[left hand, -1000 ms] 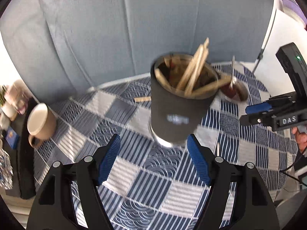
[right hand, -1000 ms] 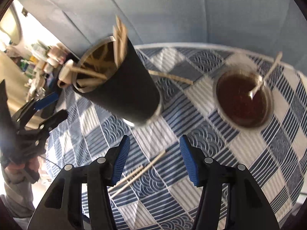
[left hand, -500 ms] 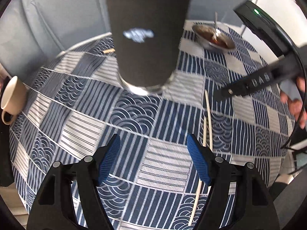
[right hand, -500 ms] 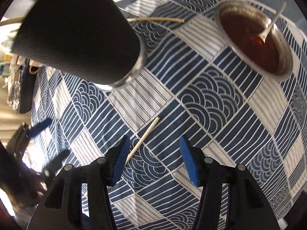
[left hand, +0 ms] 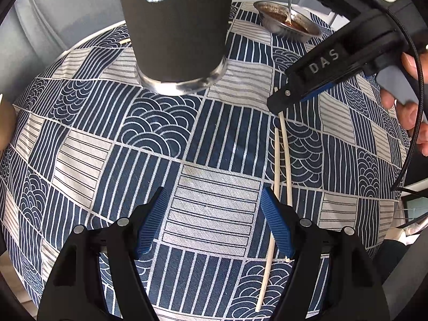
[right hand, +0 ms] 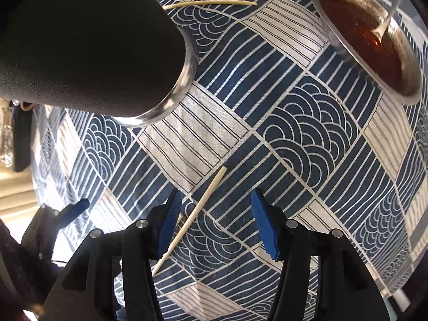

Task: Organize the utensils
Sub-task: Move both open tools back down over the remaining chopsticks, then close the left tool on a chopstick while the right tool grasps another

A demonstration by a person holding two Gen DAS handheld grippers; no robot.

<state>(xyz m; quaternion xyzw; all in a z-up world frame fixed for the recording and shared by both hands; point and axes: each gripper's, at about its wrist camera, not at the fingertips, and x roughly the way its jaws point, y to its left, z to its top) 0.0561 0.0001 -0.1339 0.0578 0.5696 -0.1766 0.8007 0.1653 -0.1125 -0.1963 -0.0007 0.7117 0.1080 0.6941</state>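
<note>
On the blue patterned desk (right hand: 307,139), low in the frame, the right tool (right hand: 214,222) hangs released over a loose chopstick (right hand: 198,208), the left tool (left hand: 214,222) released and empty, so next I think it must pinch the stick for the black cup (right hand: 88,40).

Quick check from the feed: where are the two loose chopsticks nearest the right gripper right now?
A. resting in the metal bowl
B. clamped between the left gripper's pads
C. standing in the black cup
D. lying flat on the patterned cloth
D. The chopsticks lie side by side on the patterned cloth, below the open right gripper, apart from the black cup and the metal bowl.
</note>
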